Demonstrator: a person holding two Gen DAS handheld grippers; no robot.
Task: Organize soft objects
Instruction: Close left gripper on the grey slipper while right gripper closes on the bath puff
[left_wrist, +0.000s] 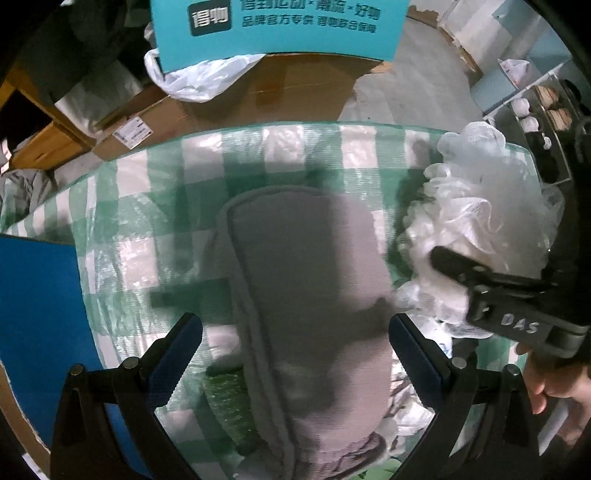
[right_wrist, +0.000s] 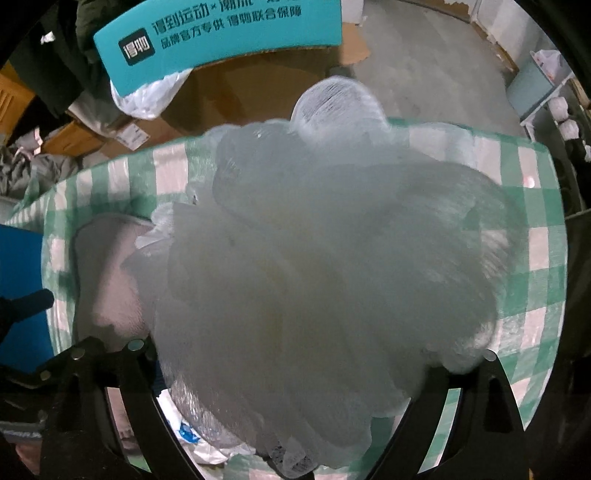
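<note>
A grey soft slipper (left_wrist: 306, 295) lies lengthwise on a green-and-white checked woven bag (left_wrist: 140, 229). My left gripper (left_wrist: 295, 350) points down over it, open, its blue pads (left_wrist: 177, 358) standing either side of the slipper, with a gap on the left. A white mesh bath pouf (right_wrist: 325, 280) fills the right wrist view, resting on the checked bag (right_wrist: 535, 258) beside the slipper (right_wrist: 103, 277). My right gripper (right_wrist: 314, 328) straddles the pouf with jaws spread wide, and the mesh bulges over both fingers. In the left view the pouf (left_wrist: 480, 206) lies against one black finger (left_wrist: 458, 266).
A teal printed box (left_wrist: 273, 26) sits on cardboard boxes (left_wrist: 295, 85) beyond the bag, with a white plastic bag (left_wrist: 199, 77) beside it. A blue surface (left_wrist: 37, 314) borders the bag's left. A shelf (left_wrist: 532, 118) stands far right. A hand (left_wrist: 546, 384) holds the right gripper.
</note>
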